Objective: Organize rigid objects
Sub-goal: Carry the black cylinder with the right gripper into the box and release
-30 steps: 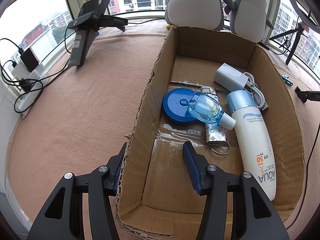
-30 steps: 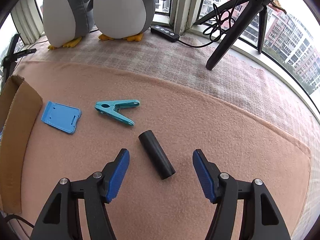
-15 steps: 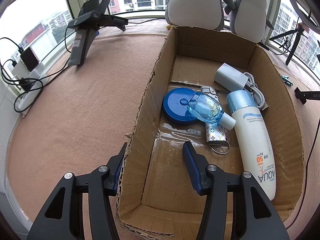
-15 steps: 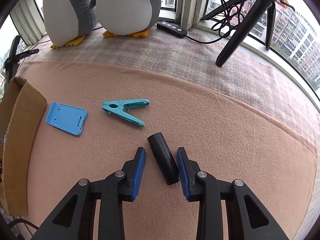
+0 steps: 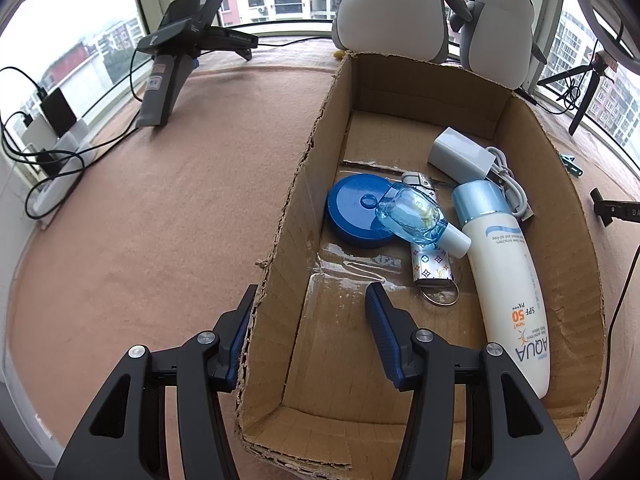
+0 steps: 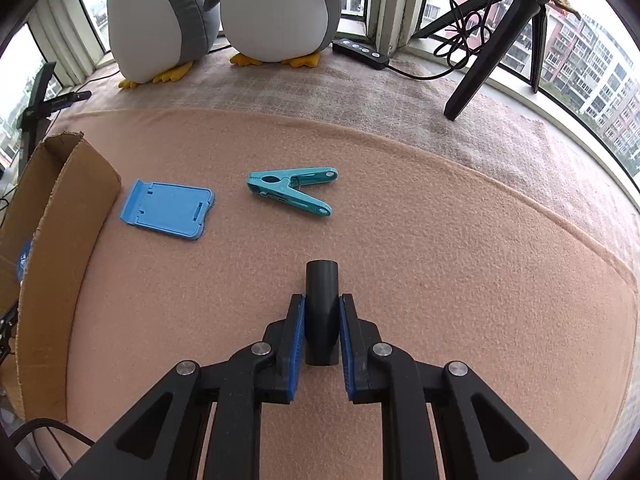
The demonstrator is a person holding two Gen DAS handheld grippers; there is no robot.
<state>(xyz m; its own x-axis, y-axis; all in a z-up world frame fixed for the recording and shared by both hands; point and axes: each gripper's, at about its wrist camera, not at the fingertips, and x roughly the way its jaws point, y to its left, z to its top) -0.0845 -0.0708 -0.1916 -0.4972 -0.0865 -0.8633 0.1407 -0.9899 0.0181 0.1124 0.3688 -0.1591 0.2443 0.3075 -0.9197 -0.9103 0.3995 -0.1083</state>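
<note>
Right gripper [image 6: 322,320] clamped on the black tube [image 6: 322,300]; left gripper [image 5: 310,320] spread wide, straddling the cardboard box [image 5: 576,240] wall.

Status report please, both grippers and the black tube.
Right gripper shut on black plastic tube. Left gripper open, straddling cardboard box wall. Nothing blocking.
</note>
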